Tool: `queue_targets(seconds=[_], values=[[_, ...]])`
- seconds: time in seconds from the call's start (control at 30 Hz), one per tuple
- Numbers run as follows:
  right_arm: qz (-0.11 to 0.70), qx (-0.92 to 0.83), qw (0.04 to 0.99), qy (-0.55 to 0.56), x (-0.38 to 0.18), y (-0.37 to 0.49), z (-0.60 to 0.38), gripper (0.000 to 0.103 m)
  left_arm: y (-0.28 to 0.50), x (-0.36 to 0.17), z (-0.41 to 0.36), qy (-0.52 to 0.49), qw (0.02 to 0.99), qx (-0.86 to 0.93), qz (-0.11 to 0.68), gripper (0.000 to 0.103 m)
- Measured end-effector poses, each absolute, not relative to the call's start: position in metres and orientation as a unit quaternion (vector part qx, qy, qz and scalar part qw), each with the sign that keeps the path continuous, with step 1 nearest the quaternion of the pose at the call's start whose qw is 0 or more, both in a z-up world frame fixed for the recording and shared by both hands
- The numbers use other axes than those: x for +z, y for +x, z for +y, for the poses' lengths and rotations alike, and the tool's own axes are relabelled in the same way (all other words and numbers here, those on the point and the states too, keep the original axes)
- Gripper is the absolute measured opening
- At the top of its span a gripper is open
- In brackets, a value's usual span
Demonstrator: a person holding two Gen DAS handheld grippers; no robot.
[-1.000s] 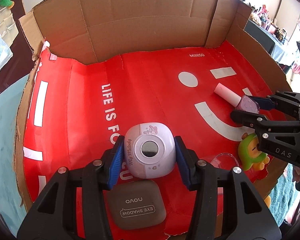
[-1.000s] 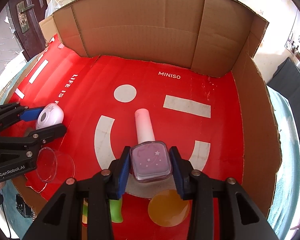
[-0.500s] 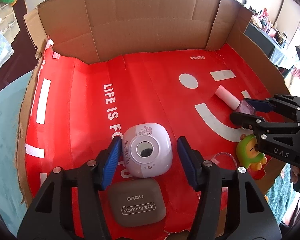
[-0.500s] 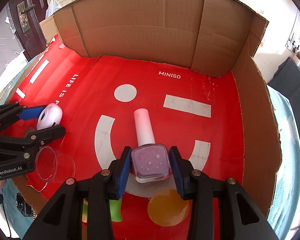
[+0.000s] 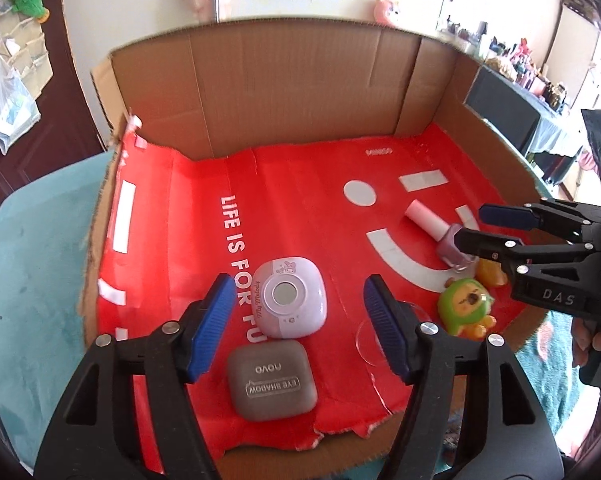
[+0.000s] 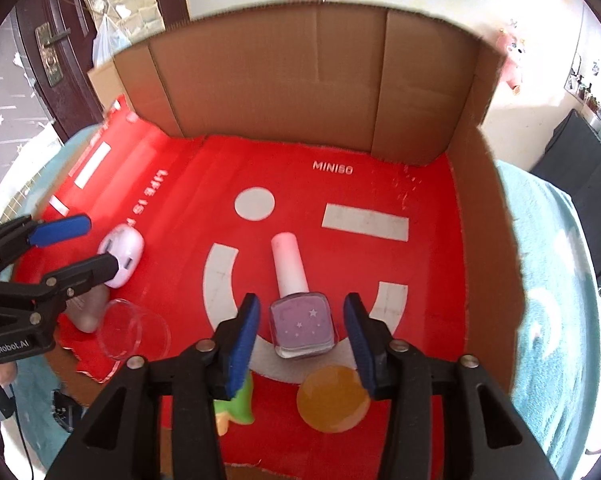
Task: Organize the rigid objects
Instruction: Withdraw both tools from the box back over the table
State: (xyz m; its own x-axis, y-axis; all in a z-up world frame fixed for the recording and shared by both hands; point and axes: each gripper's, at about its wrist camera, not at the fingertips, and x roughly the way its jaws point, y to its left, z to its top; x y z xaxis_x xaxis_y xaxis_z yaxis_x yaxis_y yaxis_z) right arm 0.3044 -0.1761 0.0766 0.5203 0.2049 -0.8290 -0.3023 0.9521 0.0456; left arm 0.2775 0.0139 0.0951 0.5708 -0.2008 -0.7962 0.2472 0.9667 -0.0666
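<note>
A lilac rounded case [image 5: 290, 297] lies flat on the red mat [image 5: 300, 184]; it also shows in the right wrist view [image 6: 122, 256]. My left gripper [image 5: 300, 304] is open, its blue pads [image 5: 214, 312] apart from the case on both sides. A purple nail polish bottle [image 6: 302, 320] with a pink cap lies on the mat; it also shows in the left wrist view [image 5: 454, 246]. My right gripper [image 6: 300, 336] is open around the bottle without touching it.
A grey eye shadow case [image 5: 270, 380] lies just in front of the lilac case. A green toy figure [image 5: 466, 312], a clear round dish [image 6: 132, 330] and an orange disc [image 6: 332, 398] sit near the mat's front edge. Cardboard walls [image 6: 316, 80] enclose the back and sides.
Both grippers opened and let go: the left released the lilac case, the right released the nail polish bottle. Both pulled back and rose a little.
</note>
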Motion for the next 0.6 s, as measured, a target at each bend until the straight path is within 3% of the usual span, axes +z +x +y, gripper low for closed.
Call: queue_targets(seconds=[0.07,0.2,0.33,0.5,0.6], values=[[0.457,0.148,0.876,-0.050,0.086,0.297,-0.178,0.052,0.267,0.104,0.015,0.027,0.894,-0.122,0.431,0.070],[0.422,0.159,0.891,-0.038,0.110,0.272,-0.182,0.068,0.243,0.119,0.018,0.018,0.911,-0.116,0.396,0.075],[0.395,0.167,0.903,-0.031,0.130,0.247,-0.187,0.072,0.220,0.133,0.020,0.024,0.929,-0.095,0.356,0.075],[0.347,0.172,0.921,-0.045,0.155,0.199,-0.189,0.096,0.186,0.149,0.022,0.023,0.947,-0.083,0.309,0.085],[0.319,0.170,0.931,-0.049,0.164,0.172,-0.191,0.103,0.161,0.155,0.022,0.016,0.957,-0.076,0.279,0.092]])
